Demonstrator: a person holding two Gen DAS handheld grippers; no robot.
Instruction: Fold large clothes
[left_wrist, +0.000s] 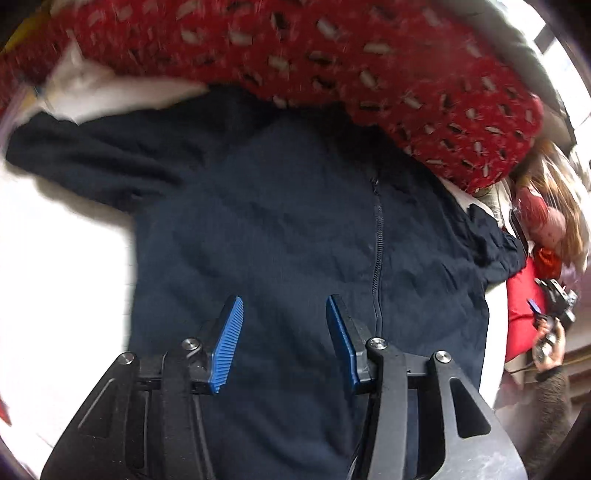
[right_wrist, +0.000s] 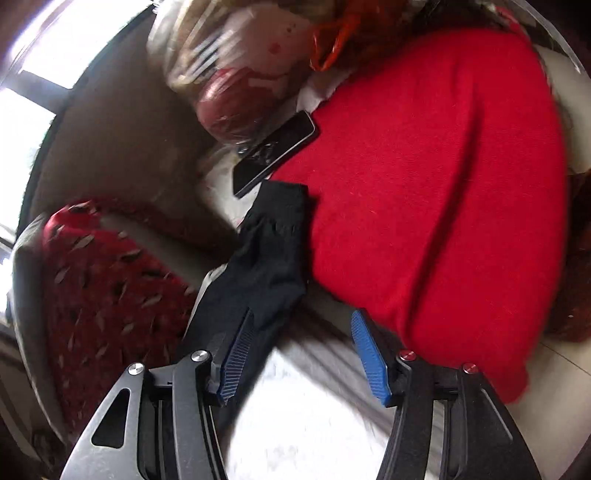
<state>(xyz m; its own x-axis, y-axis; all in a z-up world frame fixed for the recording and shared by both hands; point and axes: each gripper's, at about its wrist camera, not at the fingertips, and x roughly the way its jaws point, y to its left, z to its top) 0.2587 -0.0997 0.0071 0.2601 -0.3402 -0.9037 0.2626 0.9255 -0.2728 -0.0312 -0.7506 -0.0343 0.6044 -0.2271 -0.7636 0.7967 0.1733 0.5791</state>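
A dark navy zip-up jacket (left_wrist: 280, 221) lies spread flat on a white surface (left_wrist: 66, 258), zipper running down its middle, one sleeve stretched to the upper left. My left gripper (left_wrist: 284, 306) is open and empty, hovering over the jacket's lower body left of the zipper. In the right wrist view my right gripper (right_wrist: 301, 325) is open and empty. One dark sleeve end (right_wrist: 266, 251) of the jacket lies under and beyond its left finger (right_wrist: 236, 350). The right gripper also shows far right in the left wrist view (left_wrist: 554, 302).
A red blanket with white and black flecks (left_wrist: 332, 55) lies along the jacket's top edge. A plain red garment (right_wrist: 436, 184) lies right of the sleeve. A black phone (right_wrist: 275, 151) and a plastic-wrapped bundle (right_wrist: 236, 74) sit beyond the sleeve.
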